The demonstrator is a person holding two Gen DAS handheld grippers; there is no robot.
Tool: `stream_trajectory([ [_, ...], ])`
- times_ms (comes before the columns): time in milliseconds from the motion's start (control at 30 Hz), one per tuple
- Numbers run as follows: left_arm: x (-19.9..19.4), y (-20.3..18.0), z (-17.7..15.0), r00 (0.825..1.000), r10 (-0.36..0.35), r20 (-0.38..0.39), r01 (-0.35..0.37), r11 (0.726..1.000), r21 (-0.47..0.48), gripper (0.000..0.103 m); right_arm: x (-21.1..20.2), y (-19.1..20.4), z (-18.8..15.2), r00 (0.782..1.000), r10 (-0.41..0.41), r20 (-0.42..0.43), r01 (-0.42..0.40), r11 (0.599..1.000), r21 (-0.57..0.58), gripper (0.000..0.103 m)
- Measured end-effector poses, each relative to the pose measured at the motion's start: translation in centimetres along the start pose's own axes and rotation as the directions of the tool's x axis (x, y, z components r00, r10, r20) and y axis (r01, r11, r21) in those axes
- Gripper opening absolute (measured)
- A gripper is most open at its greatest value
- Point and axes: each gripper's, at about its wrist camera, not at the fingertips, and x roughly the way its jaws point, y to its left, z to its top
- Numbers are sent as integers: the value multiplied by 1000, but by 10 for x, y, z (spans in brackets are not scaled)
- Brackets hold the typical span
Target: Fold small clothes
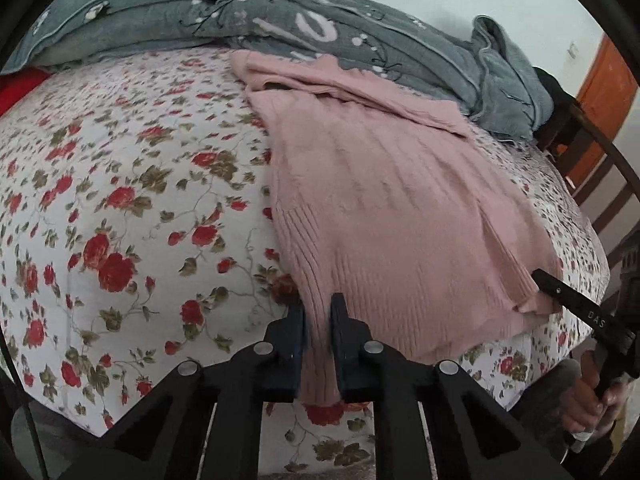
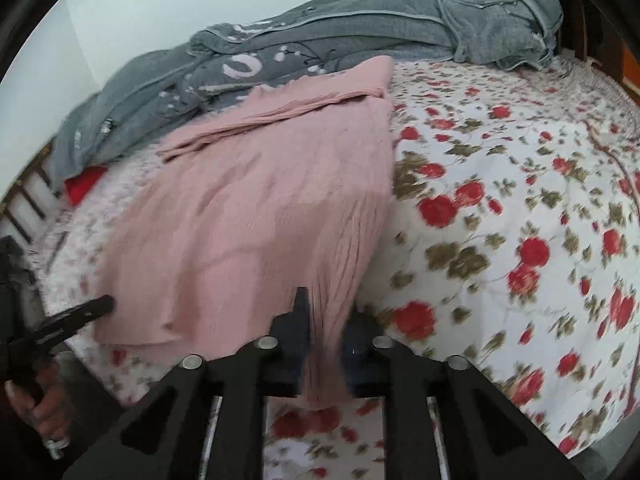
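Note:
A pink ribbed knit sweater point(image 1: 384, 208) lies on a floral bedspread point(image 1: 120, 200), its hem toward me. My left gripper point(image 1: 318, 312) is shut on the hem's left corner, with fabric pinched between its fingers. My right gripper point(image 2: 328, 312) is shut on the hem's right corner of the sweater point(image 2: 248, 208). The right gripper also shows at the right edge of the left wrist view point(image 1: 560, 292), touching the hem corner. The left gripper shows at the left of the right wrist view point(image 2: 92, 308).
A rumpled grey blanket point(image 1: 280, 24) with white print lies along the far side of the bed, just behind the sweater. A red item point(image 1: 16, 88) sits at the far left. A wooden bed frame point(image 1: 600, 168) and orange door stand at right.

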Motion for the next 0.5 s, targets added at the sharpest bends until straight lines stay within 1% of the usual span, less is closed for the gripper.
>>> stream_trajectory([
  [67, 4, 1, 0, 1000, -2, -6, 2, 1000, 1, 13, 3, 1, -2, 1000, -6, -4, 6, 1000, -11, 15],
  [100, 8, 3, 1, 1000, -12, -16, 12, 1000, -18, 15, 6, 0, -3, 1000, -5, -13, 5, 1000, -6, 15],
  [167, 11, 8, 3, 998, -59, -18, 58, 996, -69, 22, 9, -4, -3, 1000, 23, -12, -23, 999, 27, 17],
  [200, 12, 10, 3, 996, -87, -19, 85, 993, -84, 27, 9, -6, -2, 999, 40, -10, -40, 998, 40, 19],
  [233, 14, 12, 4, 994, -109, -22, 107, 989, -102, 28, 10, -8, -1, 999, 53, -9, -53, 997, 50, 19],
  [267, 14, 13, 4, 993, -114, -23, 111, 988, -111, 28, 12, -10, -1, 998, 65, -7, -64, 996, 58, 19],
  [300, 14, 13, 4, 993, -119, -22, 116, 986, -119, 27, 12, -12, -2, 997, 74, -5, -74, 995, 64, 19],
  [333, 14, 13, 3, 993, -120, -21, 117, 986, -123, 25, 12, -13, -2, 997, 84, 0, -83, 994, 69, 17],
  [367, 13, 13, 3, 994, -109, -21, 106, 987, -122, 20, 12, -14, -2, 996, 93, 4, -93, 993, 73, 15],
  [400, 13, 13, 3, 995, -101, -20, 97, 988, -120, 11, 12, -14, -3, 995, 100, 5, -100, 992, 75, 12],
  [500, 8, 18, 5, 990, -140, -29, 135, 981, -142, 10, 6, -17, -3, 993, 117, 9, -117, 988, 105, 10],
])
